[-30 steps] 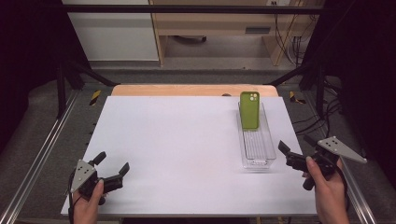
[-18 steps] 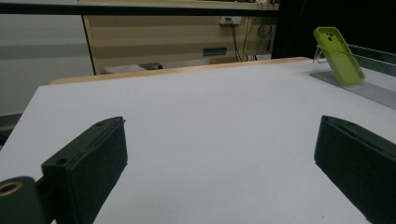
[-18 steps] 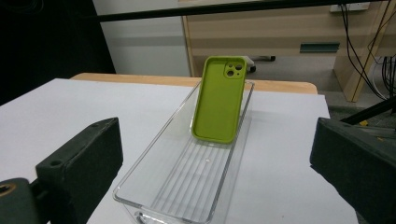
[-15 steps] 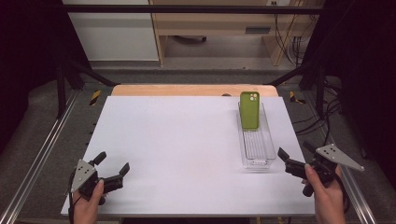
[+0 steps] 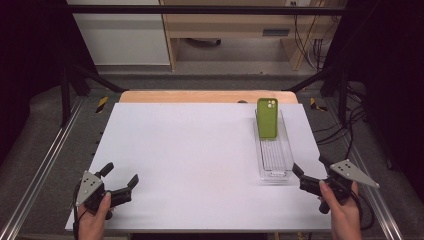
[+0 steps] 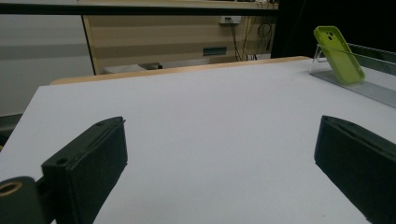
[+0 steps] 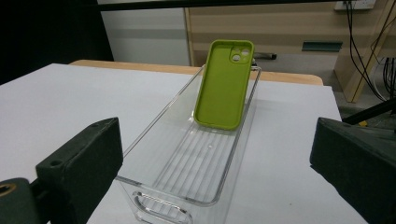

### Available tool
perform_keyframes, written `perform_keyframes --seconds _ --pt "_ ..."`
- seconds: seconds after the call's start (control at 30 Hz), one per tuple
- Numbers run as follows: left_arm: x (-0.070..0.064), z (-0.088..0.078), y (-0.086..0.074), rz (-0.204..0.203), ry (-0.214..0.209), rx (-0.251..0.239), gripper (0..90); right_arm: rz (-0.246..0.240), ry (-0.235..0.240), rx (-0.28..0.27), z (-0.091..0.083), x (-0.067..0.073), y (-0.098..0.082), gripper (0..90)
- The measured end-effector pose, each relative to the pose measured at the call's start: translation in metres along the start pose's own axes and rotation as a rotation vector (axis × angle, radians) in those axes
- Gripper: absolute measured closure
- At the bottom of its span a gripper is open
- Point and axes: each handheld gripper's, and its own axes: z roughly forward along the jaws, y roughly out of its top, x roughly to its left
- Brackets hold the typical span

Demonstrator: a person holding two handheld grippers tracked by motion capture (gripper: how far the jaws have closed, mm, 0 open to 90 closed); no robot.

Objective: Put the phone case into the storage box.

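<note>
A green phone case (image 5: pixel 267 117) (image 7: pixel 225 84) (image 6: pixel 339 54) leans upright against the far end of a long clear plastic bin (image 5: pixel 274 160) (image 7: pixel 187 175) (image 6: pixel 373 88) on the right side of the white table (image 5: pixel 200 160). My right gripper (image 5: pixel 312 172) (image 7: pixel 219 172) is open near the table's front right corner, just short of the bin's near end, with nothing between its jaws. At the front left, my left gripper (image 5: pixel 120 176) (image 6: pixel 219 172) is open over bare table, far from the bin.
A wooden strip (image 5: pixel 200 96) runs along the table's far edge. Metal frame rails (image 5: pixel 45 160) flank both sides, and cables (image 5: pixel 315 47) hang behind at the right. A cabinet (image 5: pixel 235 25) stands behind the table.
My right gripper has drawn back toward the front edge and slightly right, away from the bin's near end. The left gripper has stayed put.
</note>
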Motion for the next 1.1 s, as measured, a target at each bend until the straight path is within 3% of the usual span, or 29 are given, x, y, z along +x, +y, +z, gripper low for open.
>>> perform_keyframes --seconds 0.67,1.1 --pt "0.000 0.000 0.000 0.002 0.000 0.000 2.1 -0.143 0.027 -0.105 0.018 0.015 -0.021 2.8" --pt "0.000 0.000 0.000 0.004 -0.002 -0.002 2.1 -0.172 0.060 -0.150 0.028 0.017 -0.028 2.6"
